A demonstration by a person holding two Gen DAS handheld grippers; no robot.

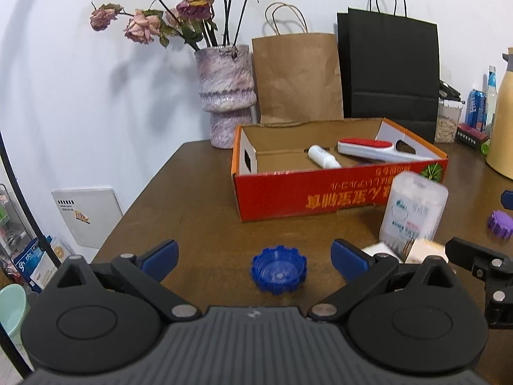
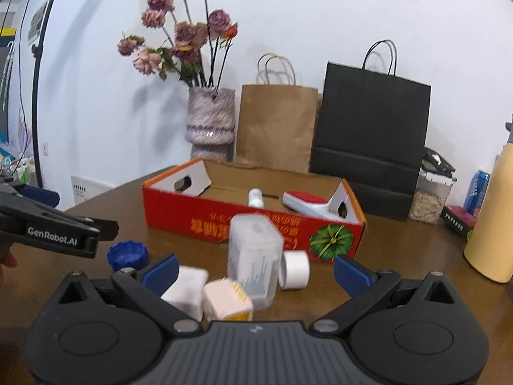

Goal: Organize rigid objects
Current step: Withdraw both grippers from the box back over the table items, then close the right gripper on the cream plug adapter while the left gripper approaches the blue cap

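On the far left of the left wrist view we see only a strip of room past the edge of the wooden table [image 1: 205, 192]: shelves and packets too small to read. Our left gripper [image 1: 255, 255] has its jaws spread wide and holds nothing; the blue cap [image 1: 278, 269] lies on the table between its fingers, touching neither. Behind it stands the red cardboard box [image 1: 320, 192], its print upside down to us, with a white bottle [image 1: 323, 157] and a red-and-white lint brush [image 1: 372, 149] lying inside. To the right a clear plastic container [image 1: 413, 208] stands upright just in front of the box, blurred, its label unreadable. At the right edge a purple cap [image 1: 500, 219] is partly cut off.

In the right wrist view, our right gripper [image 2: 256, 271] is likewise wide open and empty. Between its fingers sit a white block [image 2: 187, 290], a pale cube [image 2: 227, 301], the clear container and a white tape roll [image 2: 296, 269], all soft with blur. We cannot tell whether the cubes touch the container. The yellow jug [image 2: 493, 218] at the right is cropped.
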